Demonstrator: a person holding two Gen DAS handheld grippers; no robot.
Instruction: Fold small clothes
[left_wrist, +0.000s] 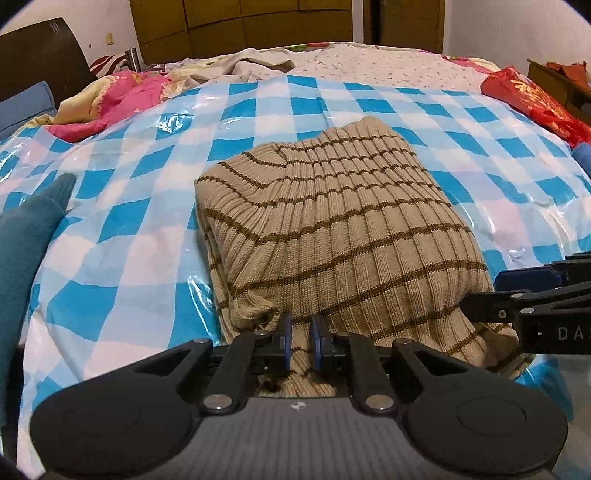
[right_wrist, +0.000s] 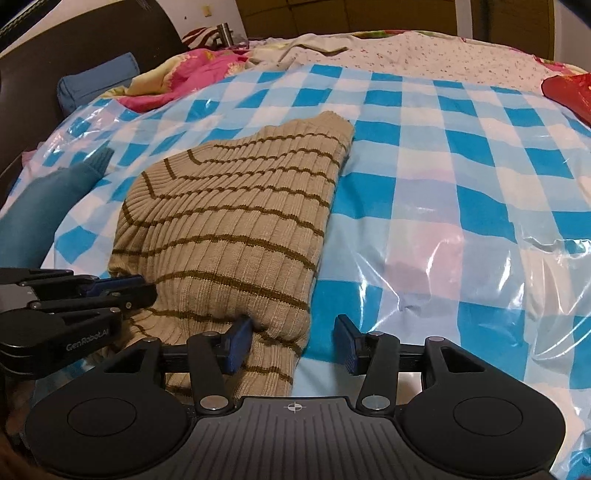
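the left gripper pinched the near edge of a folded tan striped knit sweater, while the right gripper stood spread wide at its near right corner, on a blue checked plastic sheet covering the bed.

We see our right gripper with jaws spread wide at the near corner of the folded striped sweater, lying on the blue checked plastic sheet; our left gripper touches its left edge.

both wrist views look low and close across the same striped sweater.
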